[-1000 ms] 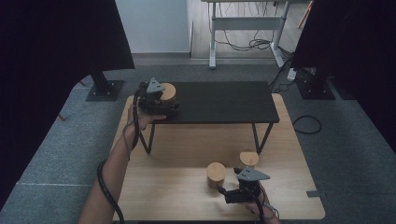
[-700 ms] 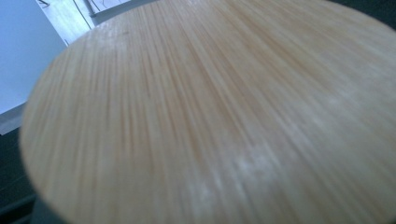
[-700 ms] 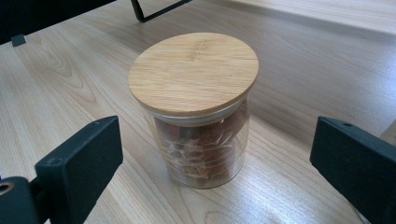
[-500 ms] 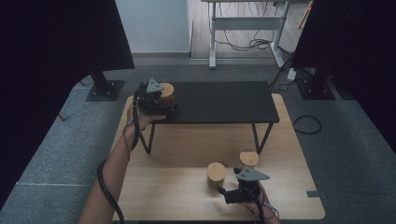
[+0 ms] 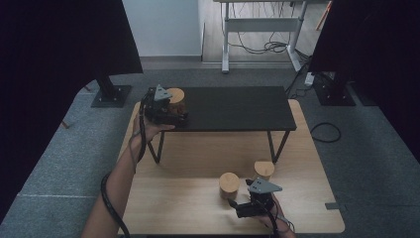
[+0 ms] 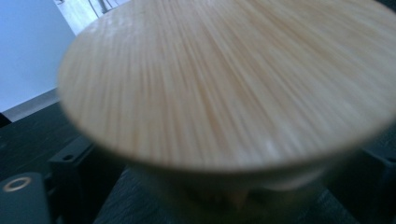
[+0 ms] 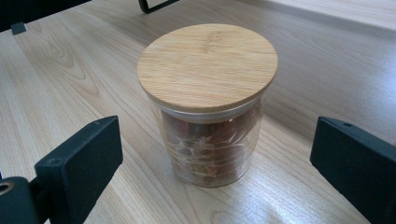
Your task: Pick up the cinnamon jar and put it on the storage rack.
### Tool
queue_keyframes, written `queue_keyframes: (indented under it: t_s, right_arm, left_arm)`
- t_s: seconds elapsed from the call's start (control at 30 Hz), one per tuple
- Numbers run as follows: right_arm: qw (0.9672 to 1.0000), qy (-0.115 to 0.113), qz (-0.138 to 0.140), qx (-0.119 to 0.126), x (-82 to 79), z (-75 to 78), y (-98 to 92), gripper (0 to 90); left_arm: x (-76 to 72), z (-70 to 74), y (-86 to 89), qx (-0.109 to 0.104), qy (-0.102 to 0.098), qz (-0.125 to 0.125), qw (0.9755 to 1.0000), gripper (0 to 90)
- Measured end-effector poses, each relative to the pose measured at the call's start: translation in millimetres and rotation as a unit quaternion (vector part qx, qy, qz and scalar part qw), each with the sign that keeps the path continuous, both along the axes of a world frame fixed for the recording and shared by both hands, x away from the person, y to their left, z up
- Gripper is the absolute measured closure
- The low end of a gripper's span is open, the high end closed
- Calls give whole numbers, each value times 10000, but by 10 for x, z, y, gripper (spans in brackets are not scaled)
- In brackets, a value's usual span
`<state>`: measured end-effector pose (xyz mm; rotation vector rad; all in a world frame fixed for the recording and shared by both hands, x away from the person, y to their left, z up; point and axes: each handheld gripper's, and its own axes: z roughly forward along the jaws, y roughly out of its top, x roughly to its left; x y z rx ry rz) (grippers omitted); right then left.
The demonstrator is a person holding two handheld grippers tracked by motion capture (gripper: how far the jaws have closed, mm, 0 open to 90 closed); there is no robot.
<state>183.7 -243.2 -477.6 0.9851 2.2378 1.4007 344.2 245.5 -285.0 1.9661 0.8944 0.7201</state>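
High view: left gripper (image 5: pixel 166 110) sits at the left end of the black shelf (image 5: pixel 237 106), right against a lidded jar (image 5: pixel 176 99) standing on the shelf's near-left corner. The shelf stands on thin legs on the wooden counter (image 5: pixel 188 198). Right gripper (image 5: pixel 250 206) rests low at the near edge of the counter, pointing left toward a second jar (image 5: pixel 229 184); a third jar (image 5: pixel 264 169) stands just beyond and to its right, near the shelf's right leg.

Left gripper view: too close for layout. The shelf jar's bamboo lid (image 6: pixel 224 84) looms over the lens, blurred, pale straight grain; a hint of glass wall beneath. Dark finger blocks show at both lower corners, either side of the jar. The fingers have just been opening and stand wide, the jar between them, no squeeze visible.

Right gripper view: supplies the detail the overhead lacks. The counter jar (image 7: pixel 208 135) is clear glass, short, cylindrical, upright, with a flat round bamboo lid (image 7: pixel 208 65) seated flush. Reddish-brown dried contents fill it, kind not readable. Black fingers (image 7: pixel 79 163) stand wide, well apart from the glass on both sides, holding nothing.
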Motion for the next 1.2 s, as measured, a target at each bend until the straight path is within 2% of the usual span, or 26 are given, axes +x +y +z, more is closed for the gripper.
queue_keyframes:
  t_s: [0.13, 0.27, 0.43, 0.5, 0.7, 0.83, 1.03, 1.2]
  right_arm:
    - [10000, -13, -44, 9, -18, 3, -20, 19]
    - [10000, -21, -61, 18, -24, 4, -33, 19]
    - [10000, -41, -41, -22, -38, 13, -23, 18]
    - [10000, -54, -53, -15, -46, 17, -25, 18]
    - [9999, -112, -80, 2, -74, 36, -43, 18]
    - [9999, -101, -95, 31, -78, 35, -46, 18]
    - [9999, -85, -95, 18, -65, 35, -41, 17]
    - [9999, -103, -131, 2, -81, 39, -42, 18]
  left_arm:
    - [-82, -10, 47, -71, -52, 67, 9999, 47]
    - [-151, -13, 74, -76, -62, 28, 9999, 49]
    - [-220, 7, 78, -57, -33, 8, 10000, 48]
    - [-267, 14, 56, 23, -71, 44, 10000, 48]
    - [-382, -22, 47, -57, -129, 117, 9998, 48]
    - [-460, -16, 36, 26, -177, 131, 9998, 46]
    - [-564, -30, 118, -83, -160, 216, 9996, 48]
    - [-636, -69, 138, -72, -164, 210, 9996, 48]
